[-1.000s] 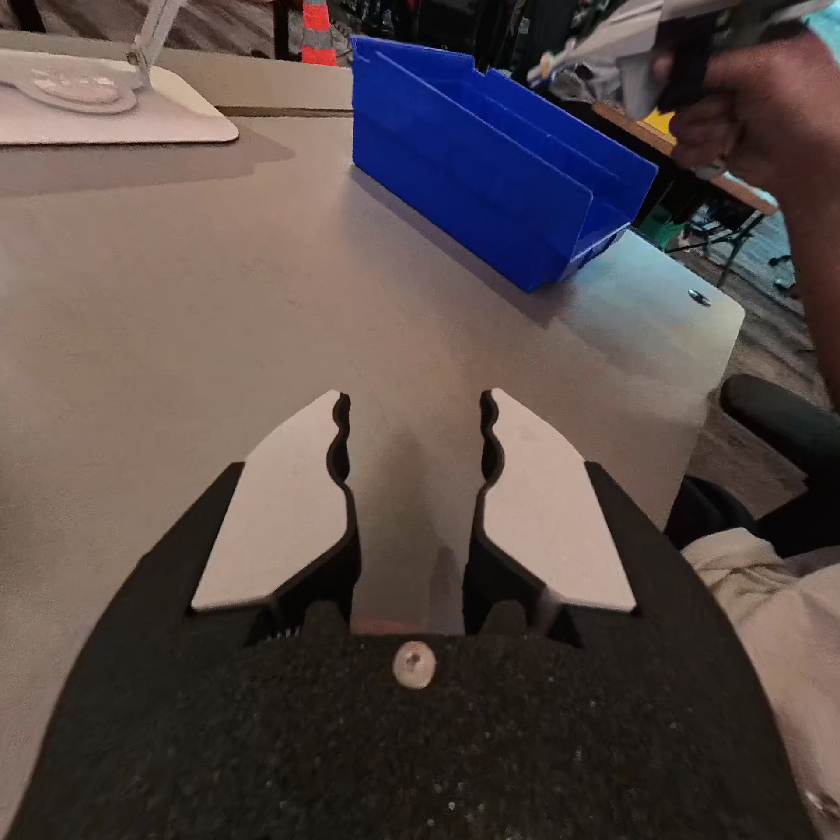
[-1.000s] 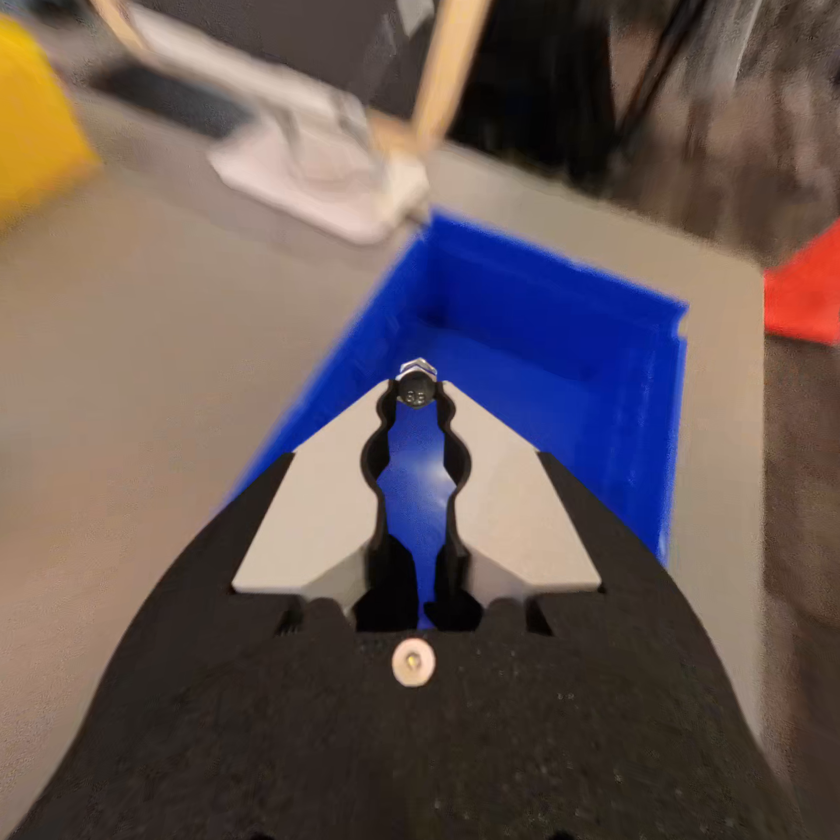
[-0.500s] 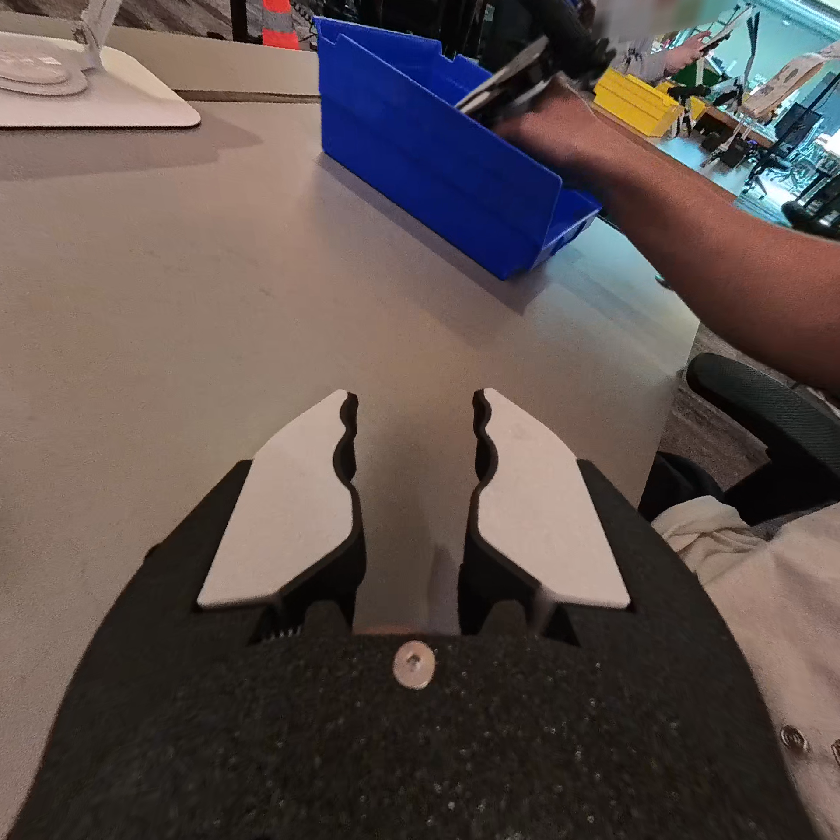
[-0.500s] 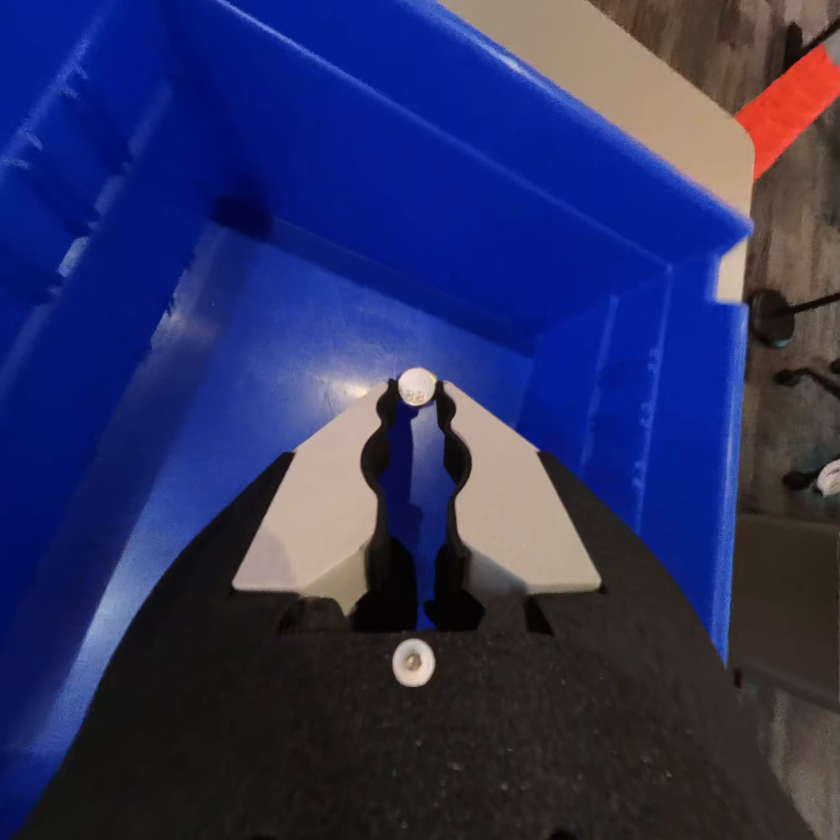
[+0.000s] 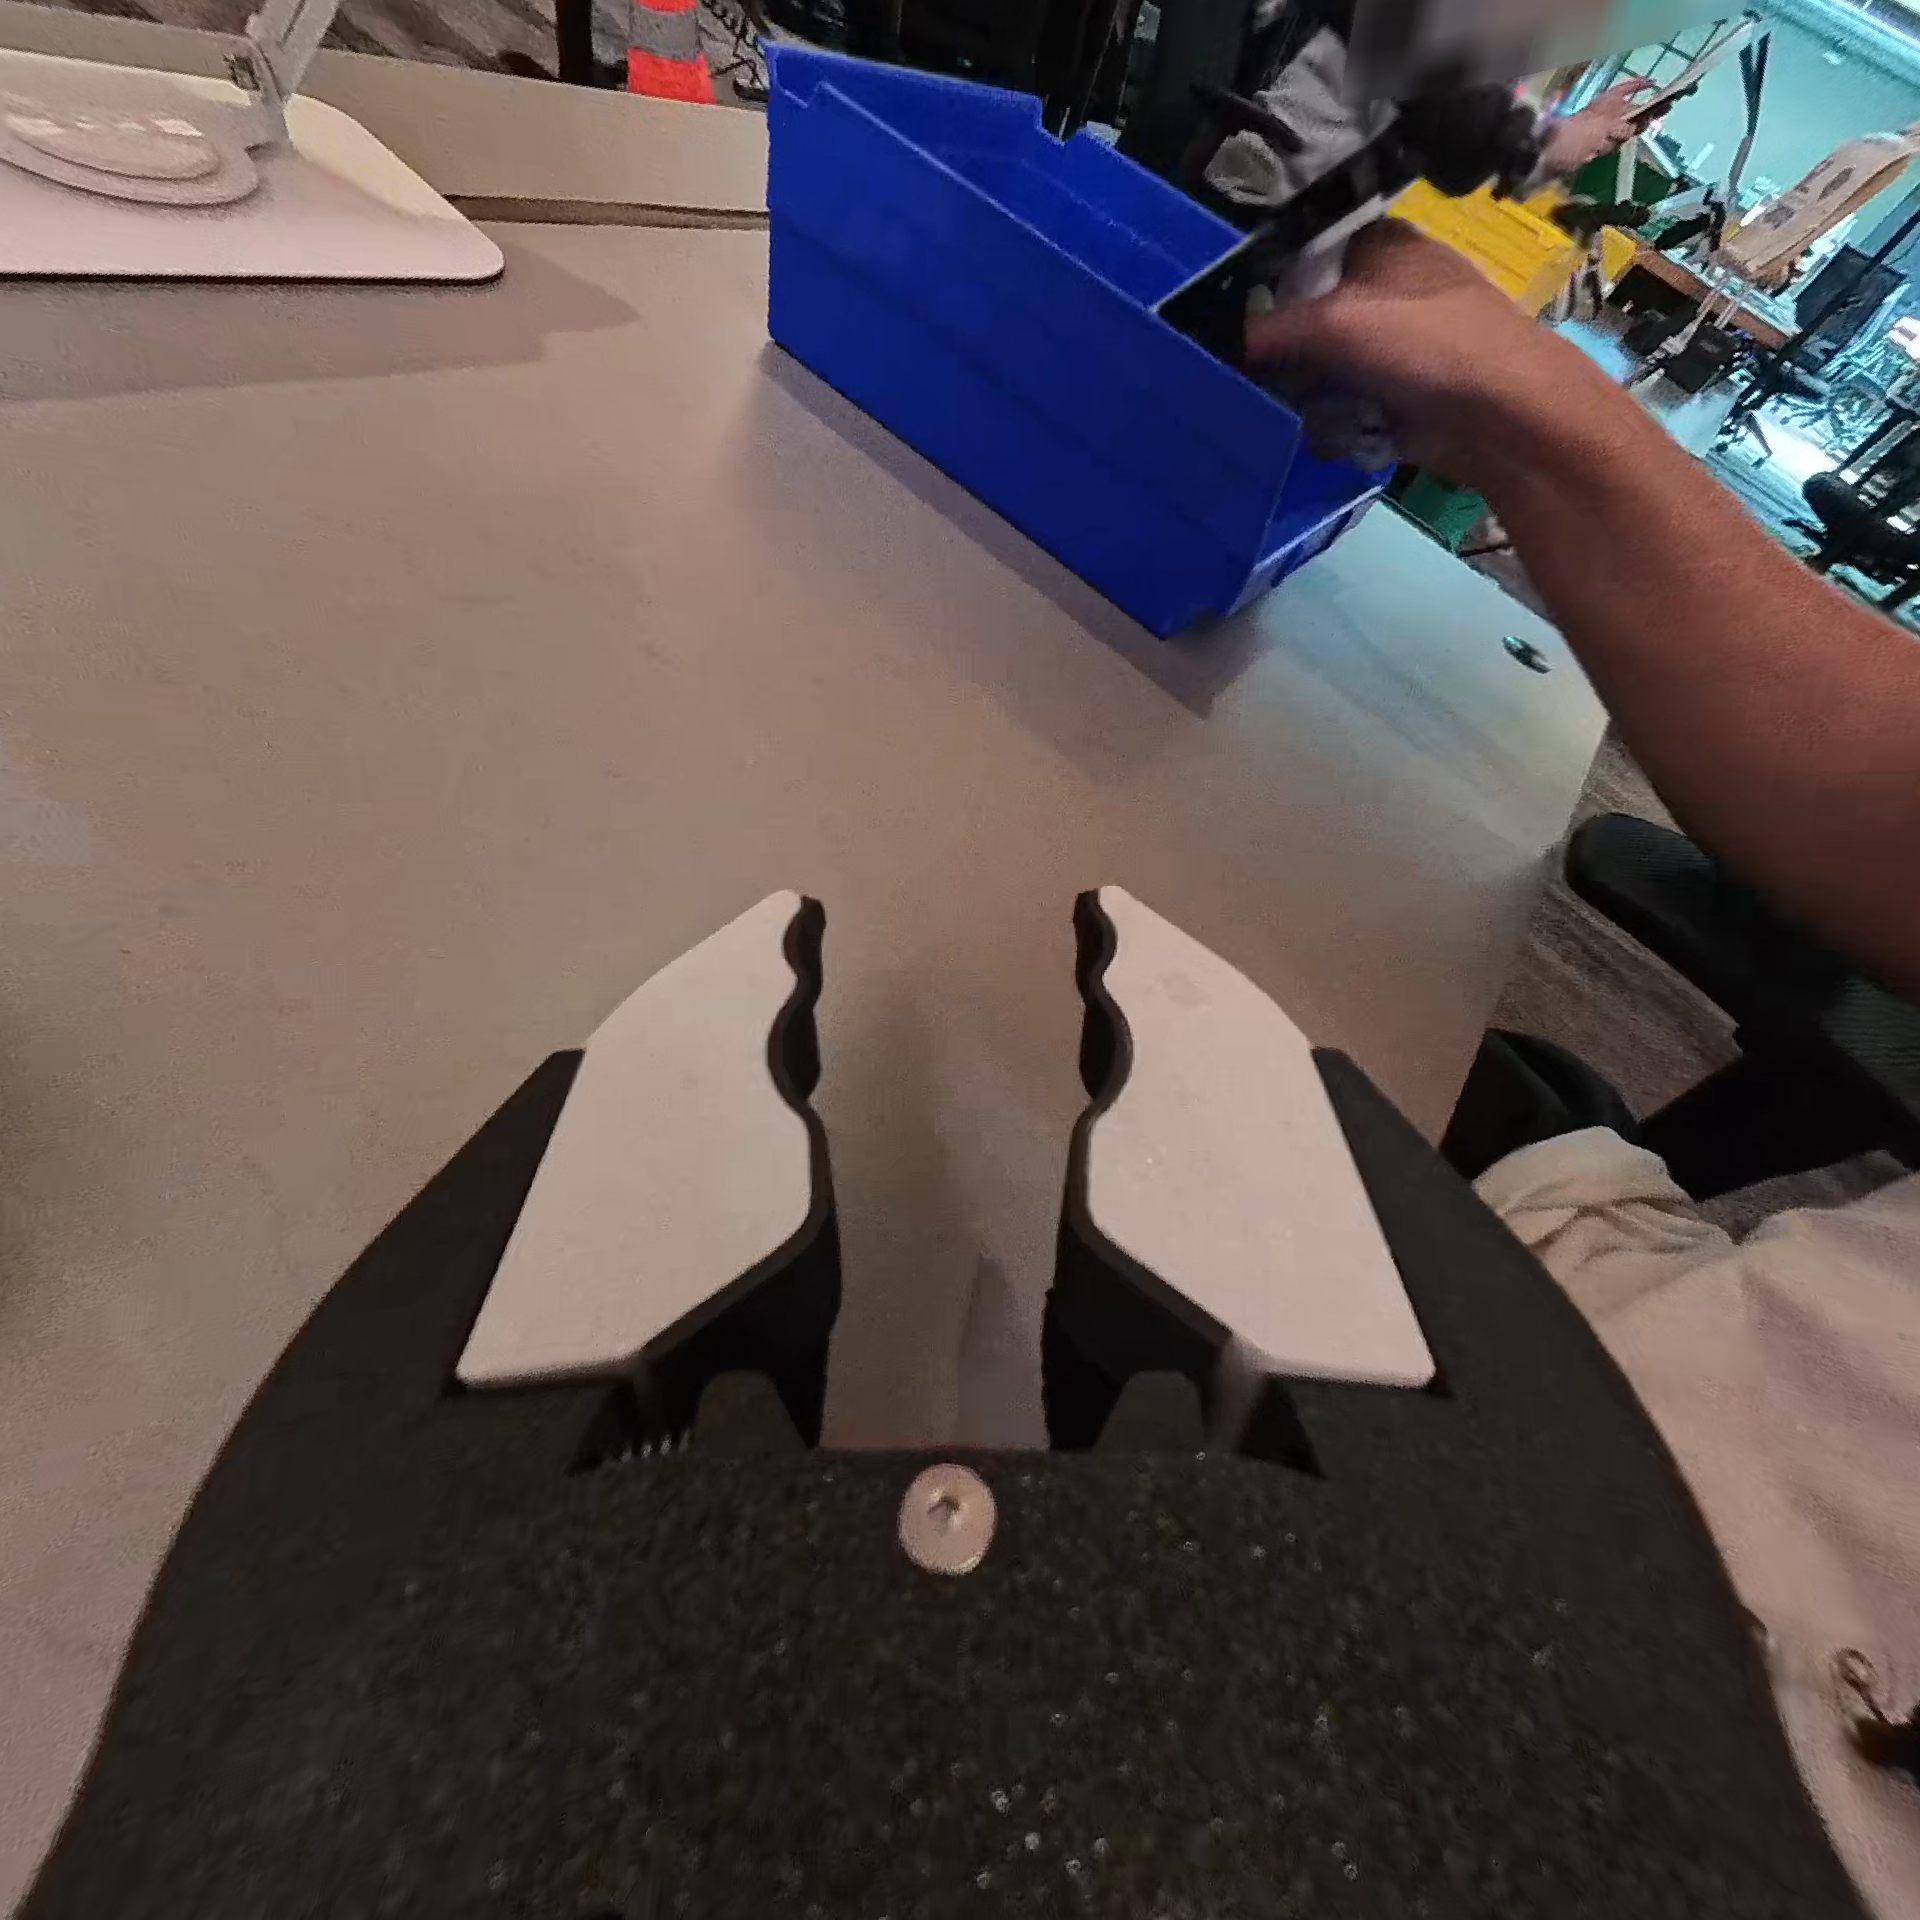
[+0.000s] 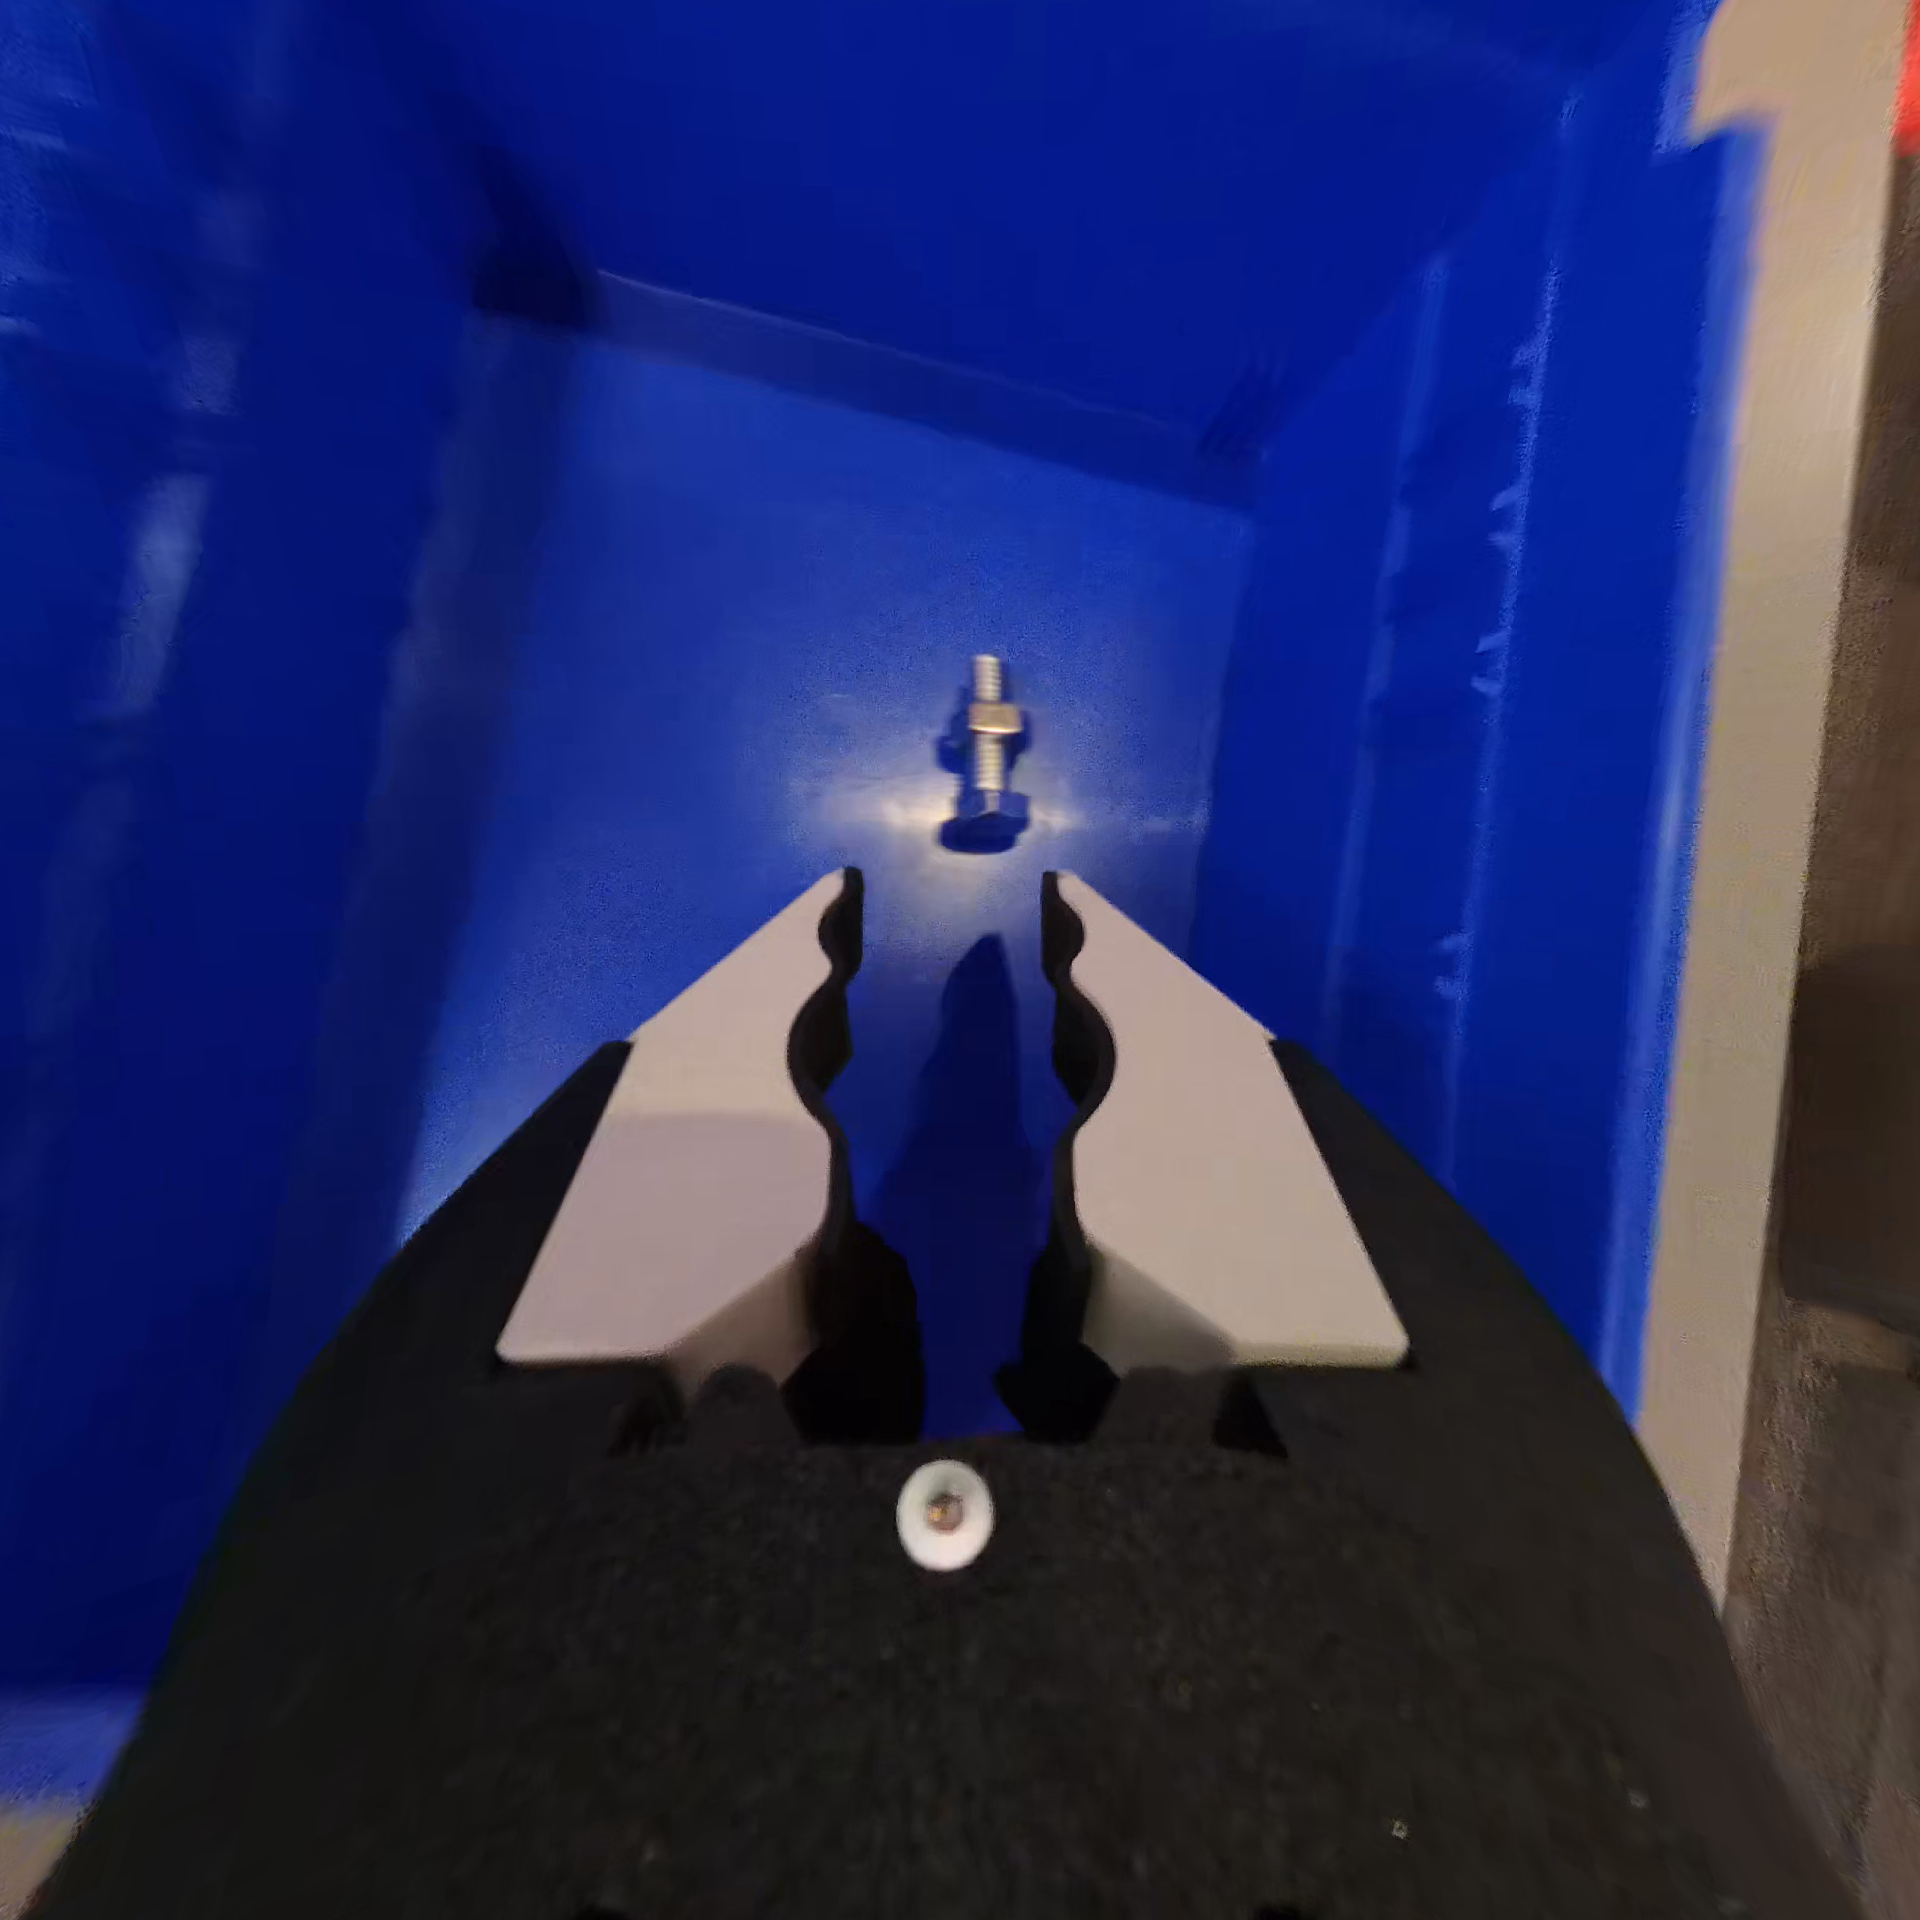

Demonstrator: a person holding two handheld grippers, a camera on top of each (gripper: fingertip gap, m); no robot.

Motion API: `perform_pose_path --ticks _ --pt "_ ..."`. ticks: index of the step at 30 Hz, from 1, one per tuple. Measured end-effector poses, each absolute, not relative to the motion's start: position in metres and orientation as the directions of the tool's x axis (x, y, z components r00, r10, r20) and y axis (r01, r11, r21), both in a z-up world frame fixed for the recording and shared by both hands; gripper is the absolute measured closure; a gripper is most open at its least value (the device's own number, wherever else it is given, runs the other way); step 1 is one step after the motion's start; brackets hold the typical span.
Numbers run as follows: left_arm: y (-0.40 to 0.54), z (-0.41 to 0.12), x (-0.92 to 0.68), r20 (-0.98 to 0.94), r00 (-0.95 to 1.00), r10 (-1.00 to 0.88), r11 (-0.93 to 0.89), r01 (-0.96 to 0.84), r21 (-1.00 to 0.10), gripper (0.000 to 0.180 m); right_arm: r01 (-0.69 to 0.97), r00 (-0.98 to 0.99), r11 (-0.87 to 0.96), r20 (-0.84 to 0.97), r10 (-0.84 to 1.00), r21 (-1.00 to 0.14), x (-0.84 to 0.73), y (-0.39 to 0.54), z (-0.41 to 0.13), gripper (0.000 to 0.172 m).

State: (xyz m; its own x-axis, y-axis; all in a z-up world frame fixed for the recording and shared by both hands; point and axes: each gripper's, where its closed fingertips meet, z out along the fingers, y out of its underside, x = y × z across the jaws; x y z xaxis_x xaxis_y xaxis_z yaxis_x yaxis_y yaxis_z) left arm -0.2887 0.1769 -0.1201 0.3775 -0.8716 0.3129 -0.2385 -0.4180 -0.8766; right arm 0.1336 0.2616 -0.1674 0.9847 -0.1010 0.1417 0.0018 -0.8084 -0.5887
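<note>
Grey table [image 5: 364, 644]: cut off at frame edges. Blue bin [image 6: 312, 520]: walls blurred. Left gripper [image 5: 949, 914] at lower centre: parted, bare. Right gripper [image 6: 951, 883]: parted, bare. Bolt [image 6: 987, 748] on bin floor, centre frame, long axis vertical, threaded end upward.

One blue bin [image 5: 997, 312], one bolt [image 6: 987, 748] with one nut — two grippers, one table [image 5: 416, 623], one traffic cone [image 5: 665, 52].
</note>
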Motion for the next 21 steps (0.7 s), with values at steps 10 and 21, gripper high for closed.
perform_pose_path --ticks 10,21 --pt "0.242 -0.066 -0.407 -0.058 0.458 -0.887 -0.226 -0.539 -0.812 0.141 0.007 0.838 -0.398 -0.212 0.502 -0.917 -0.111 0.156 -0.075 0.139" --pt "0.366 -0.16 -0.456 -0.216 0.134 -0.967 -0.081 -0.968 -0.235 0.141 0.013 0.597 -0.376 -0.294 0.746 -0.927 -0.176 0.127 -0.102 0.138"
